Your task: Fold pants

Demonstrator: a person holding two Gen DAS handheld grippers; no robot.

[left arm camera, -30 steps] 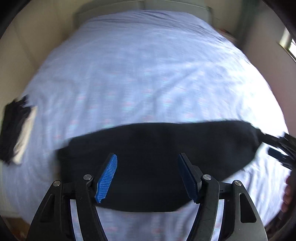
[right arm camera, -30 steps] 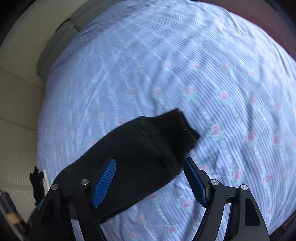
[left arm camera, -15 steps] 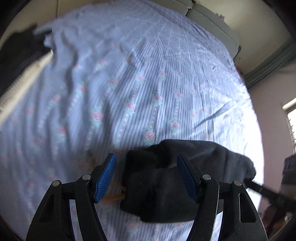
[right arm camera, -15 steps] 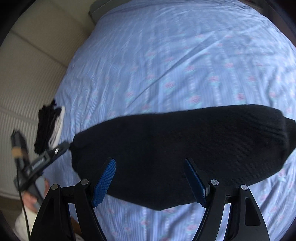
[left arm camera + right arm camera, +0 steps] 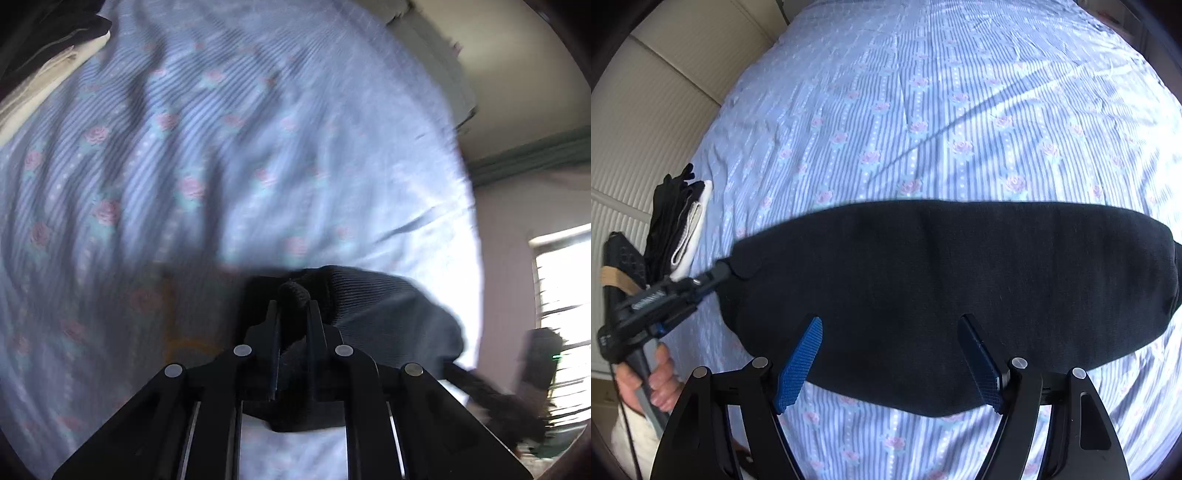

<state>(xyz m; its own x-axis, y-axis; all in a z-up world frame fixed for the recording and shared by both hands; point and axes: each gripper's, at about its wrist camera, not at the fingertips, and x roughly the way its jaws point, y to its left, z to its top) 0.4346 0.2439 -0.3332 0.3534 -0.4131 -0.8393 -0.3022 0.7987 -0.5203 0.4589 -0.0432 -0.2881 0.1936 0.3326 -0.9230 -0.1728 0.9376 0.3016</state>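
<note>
The black ribbed-knit pants (image 5: 945, 295) are lying folded into a long, rounded band across the pale blue striped bedsheet with pink roses (image 5: 960, 110), the knit looking soft and matte against the crisp, creased cotton. The left gripper (image 5: 293, 306) is pinching the band's left end, its black fingers pressed tight on a small bunched nub of fabric that is poking up between them, and from the right wrist view that same left gripper (image 5: 716, 275) is showing at the band's left tip, with the person's bare left hand (image 5: 653, 380) wrapping its handle. The right gripper (image 5: 890, 354) is hovering over the near edge of the band with its blue cross-hatched pads (image 5: 799, 365) spread wide, holding nothing, the dark cloth sitting between and beyond them. Off at the sheet's left edge a small stack of folded black and white clothes (image 5: 679, 221) is resting well apart from the pants, beside the cream ribbed wall panel (image 5: 646, 129). The left wrist view is blurring badly, though a bright window (image 5: 561, 280) is glowing at its right.
</note>
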